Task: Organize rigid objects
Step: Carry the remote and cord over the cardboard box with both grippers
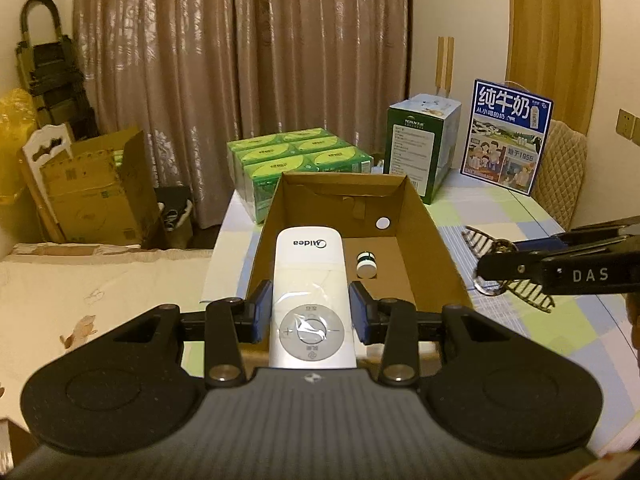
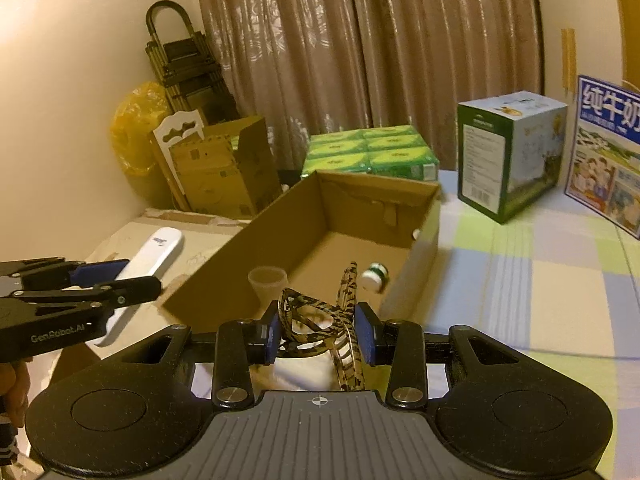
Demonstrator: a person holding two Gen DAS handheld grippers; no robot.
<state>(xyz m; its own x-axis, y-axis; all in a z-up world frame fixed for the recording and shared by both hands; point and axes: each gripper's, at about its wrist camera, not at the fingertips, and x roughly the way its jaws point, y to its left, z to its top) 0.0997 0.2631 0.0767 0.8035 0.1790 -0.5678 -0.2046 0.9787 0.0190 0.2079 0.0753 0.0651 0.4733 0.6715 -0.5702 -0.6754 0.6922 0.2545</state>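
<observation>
My left tongs [image 1: 312, 314] were clenched on the white Midea remote [image 1: 311, 296], their blue pads pressing both its long sides near the round button ring. In the left wrist view the remote ran up the centre of the frame, its far end over the near edge of the open cardboard box [image 1: 424, 236]. A small white jar with a green band [image 1: 366, 265] lay on the box floor, right of the remote.

My right tongs [image 2: 316, 330] were clenched on a pair of tortoiseshell-patterned glasses [image 2: 320, 312], frame and folded arms caught between the blue pads at lower centre of the right wrist view. Just beyond them stood a translucent little cup [image 2: 267, 282] against the box's near wall, and the jar showed to the right of the glasses.

The box sat on the checked table [image 2: 520, 280]. Green tissue packs [image 1: 296, 156], a green-and-white carton [image 1: 420, 140] and a blue milk carton [image 1: 506, 136] stood behind it in the upper right.
</observation>
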